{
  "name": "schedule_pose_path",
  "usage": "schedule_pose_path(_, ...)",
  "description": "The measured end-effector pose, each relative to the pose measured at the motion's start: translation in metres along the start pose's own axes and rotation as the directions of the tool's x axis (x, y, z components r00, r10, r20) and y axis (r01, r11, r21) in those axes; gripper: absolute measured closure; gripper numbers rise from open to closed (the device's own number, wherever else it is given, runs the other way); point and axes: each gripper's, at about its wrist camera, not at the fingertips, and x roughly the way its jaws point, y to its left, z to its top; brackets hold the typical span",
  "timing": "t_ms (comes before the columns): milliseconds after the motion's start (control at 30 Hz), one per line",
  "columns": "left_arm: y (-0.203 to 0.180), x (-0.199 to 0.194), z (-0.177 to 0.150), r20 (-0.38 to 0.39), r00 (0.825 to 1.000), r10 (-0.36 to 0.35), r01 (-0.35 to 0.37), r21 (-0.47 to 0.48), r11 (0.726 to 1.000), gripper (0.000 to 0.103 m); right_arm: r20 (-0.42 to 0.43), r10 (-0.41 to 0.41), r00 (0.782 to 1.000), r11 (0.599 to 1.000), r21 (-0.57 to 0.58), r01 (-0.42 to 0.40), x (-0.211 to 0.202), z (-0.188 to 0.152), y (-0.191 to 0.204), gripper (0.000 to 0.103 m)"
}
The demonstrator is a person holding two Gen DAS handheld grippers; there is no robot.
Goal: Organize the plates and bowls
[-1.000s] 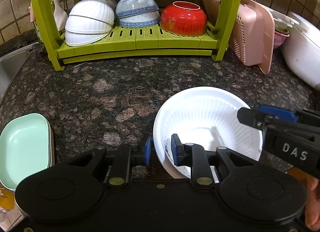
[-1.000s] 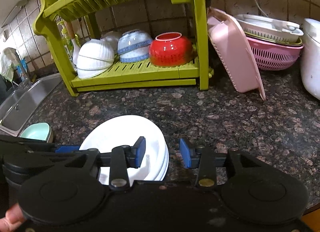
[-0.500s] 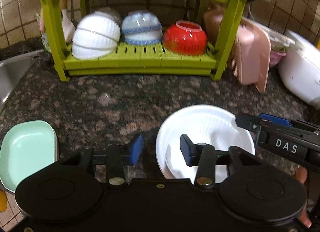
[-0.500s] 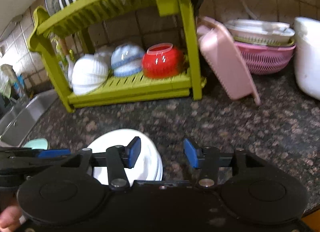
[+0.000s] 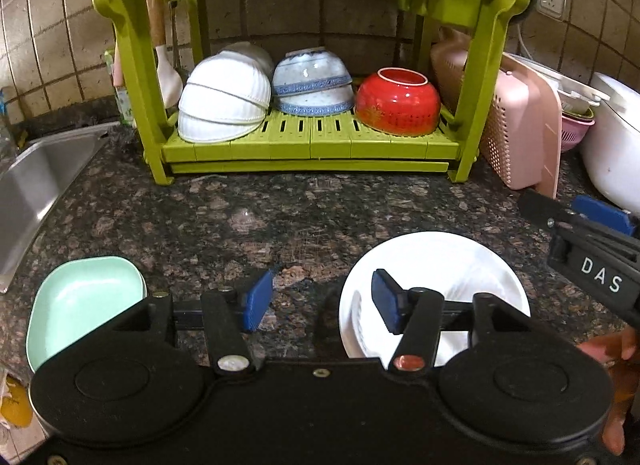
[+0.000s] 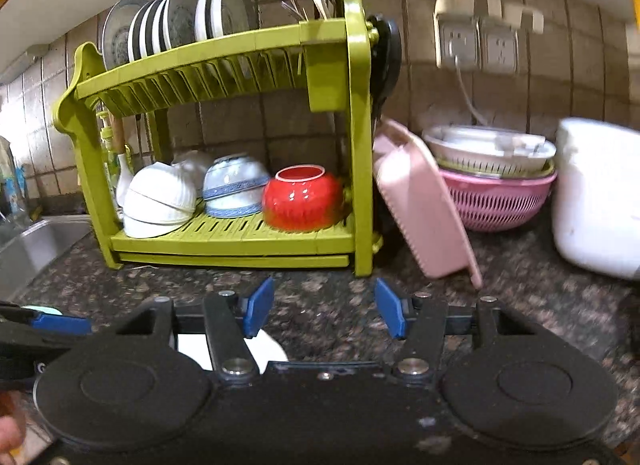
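White plates (image 5: pixel 436 265) lie beneath the gaping left gripper's (image 5: pixel 322 301) right finger.

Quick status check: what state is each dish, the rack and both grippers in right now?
left gripper: open, empty
right gripper: open, empty
white plates: stacked on counter
green dish: upright on counter
red bowl: upside down on rack
white bowls: nested, tilted
rack: lower shelf nearly full

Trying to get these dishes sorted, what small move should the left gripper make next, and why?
Probably bring the left gripper down and right to straddle the white plates' near rim. Its jaws stand open and empty above the counter, and the plates sit unracked.
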Motion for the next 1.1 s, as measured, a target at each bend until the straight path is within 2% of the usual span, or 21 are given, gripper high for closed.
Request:
schedule_pose_path(133, 0.001, 0.000, -0.001, -0.008, 1.000, 0.000, 0.000, -0.009, 1.000, 0.042, -0.008, -0.015, 1.000, 0.998, -0.057, 0.014, 0.002, -0.001, 0.005, 0.044)
schedule_pose_path(333, 0.002, -0.003, -0.001, -0.005, 1.000, -0.002, 0.002, -0.015, 1.000, 0.041, -0.051, 0.006, 0.999, 0.991, -0.132, -0.013, 0.003, -0.003, 0.014, 0.045)
schedule_pose_path(400, 0.002, -0.003, 0.000, -0.008, 1.000, 0.021, -0.021, -0.019, 1.000, 0.035, -0.089, 0.039, 0.995, 0.993, -0.112, -0.049, 0.004, -0.002, 0.013, 0.047)
schedule_pose_path(500, 0.000, -0.007, -0.002, 0.032, 0.998, 0.056, -0.055, -0.011, 0.998, 0.034, -0.171, 0.127, 0.977, 0.991, -0.005, -0.130, 0.010, 0.002, 0.005, 0.054)
schedule_pose_path(600, 0.002, -0.009, -0.001, 0.034, 0.999, 0.034, -0.033, -0.012, 0.999, 0.035, -0.247, 0.210, 0.946, 0.975, 0.125, -0.184, 0.018, 0.003, -0.005, 0.056)
schedule_pose_path(700, 0.003, -0.009, 0.001, 0.020, 1.000, 0.003, -0.003, -0.013, 1.000, 0.035, -0.300, 0.258, 0.918, 0.957, 0.210, -0.200, 0.027, 0.001, -0.013, 0.059)
schedule_pose_path(767, 0.004, -0.008, 0.001, 0.012, 1.000, -0.015, 0.015, -0.014, 1.000, 0.035, -0.327, 0.266, 0.907, 0.952, 0.236, -0.194, 0.031, 0.000, -0.015, 0.059)
schedule_pose_path(933, 0.004, -0.004, 0.001, -0.017, 0.999, -0.040, 0.039, -0.025, 0.999, 0.039, -0.353, 0.224, 0.908, 0.966, 0.207, -0.158, 0.034, -0.004, -0.012, 0.059)
schedule_pose_path(1100, 0.000, 0.005, -0.002, -0.055, 0.997, -0.056, 0.055, -0.021, 0.998, 0.039, -0.398, 0.223, 0.890, 0.968, 0.197, -0.155, 0.038, -0.007, -0.011, 0.059)
